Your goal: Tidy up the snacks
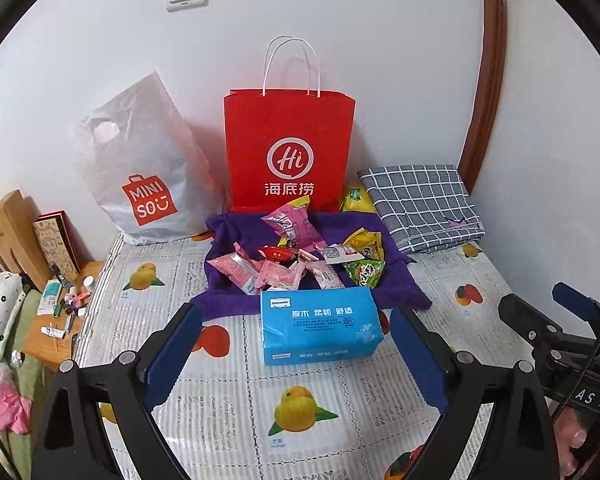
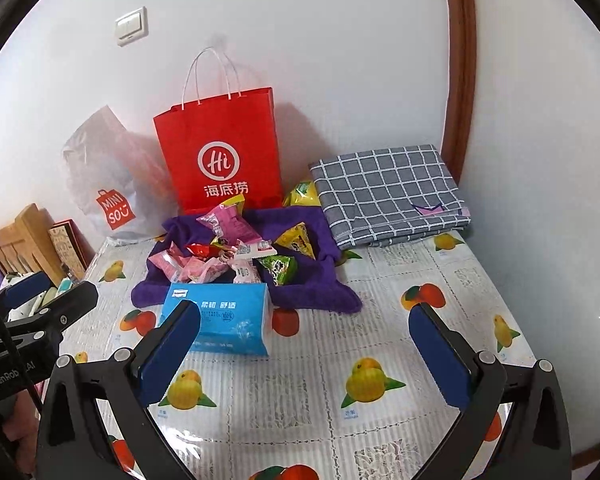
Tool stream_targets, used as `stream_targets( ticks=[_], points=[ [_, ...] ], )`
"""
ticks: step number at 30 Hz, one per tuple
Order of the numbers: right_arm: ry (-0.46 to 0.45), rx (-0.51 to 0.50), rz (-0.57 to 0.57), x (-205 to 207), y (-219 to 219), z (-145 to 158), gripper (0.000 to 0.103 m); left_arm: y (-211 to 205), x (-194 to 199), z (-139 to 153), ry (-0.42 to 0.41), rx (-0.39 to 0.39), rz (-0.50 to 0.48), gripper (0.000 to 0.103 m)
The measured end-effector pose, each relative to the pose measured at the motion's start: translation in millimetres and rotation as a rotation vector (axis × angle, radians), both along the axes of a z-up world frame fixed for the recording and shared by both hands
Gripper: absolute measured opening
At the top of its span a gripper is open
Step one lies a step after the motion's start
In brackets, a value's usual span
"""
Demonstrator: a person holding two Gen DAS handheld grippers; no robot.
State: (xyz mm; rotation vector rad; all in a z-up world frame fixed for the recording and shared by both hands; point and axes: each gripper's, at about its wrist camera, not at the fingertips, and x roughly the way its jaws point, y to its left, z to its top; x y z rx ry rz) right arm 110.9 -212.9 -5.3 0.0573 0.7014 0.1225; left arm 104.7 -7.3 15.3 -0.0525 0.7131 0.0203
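Blue-padded jaws of the left gripper (image 1: 296, 354) stand spread wide, empty, above the fruit-print tablecloth (image 1: 236, 396), with a blue tissue pack (image 1: 320, 324) lying just beyond them. Beside it the right gripper (image 2: 304, 354) is spread wide too, holding nothing. Behind the pack, snack packets (image 1: 300, 260) lie heaped on a purple towel (image 1: 228, 236), before a red paper bag (image 1: 290, 152).
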Motion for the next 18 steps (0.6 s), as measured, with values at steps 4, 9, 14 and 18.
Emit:
stream_targets(
  ticks=[4,9,14,18],
  points=[
    [-0.002,0.001,-0.001,-2.3,-0.5,0.4,0.103,-0.9,-2.7,1.2,-0.002,-0.002,0.001,0.095],
    [-0.005,-0.001,0.005,-4.7,-0.1,2.0,0.103,-0.2,-4.3,1.5,-0.001,-0.005,0.005,0.095],
    [-0.005,-0.001,0.006,-5.3,0.6,2.3,0.103,0.2,-4.4,1.9,-0.002,-0.005,0.004,0.095],
    [-0.005,-0.001,0.007,-5.9,0.6,2.6,0.103,0.0,-4.7,1.9,-0.002,-0.006,0.004,0.095]
  ],
)
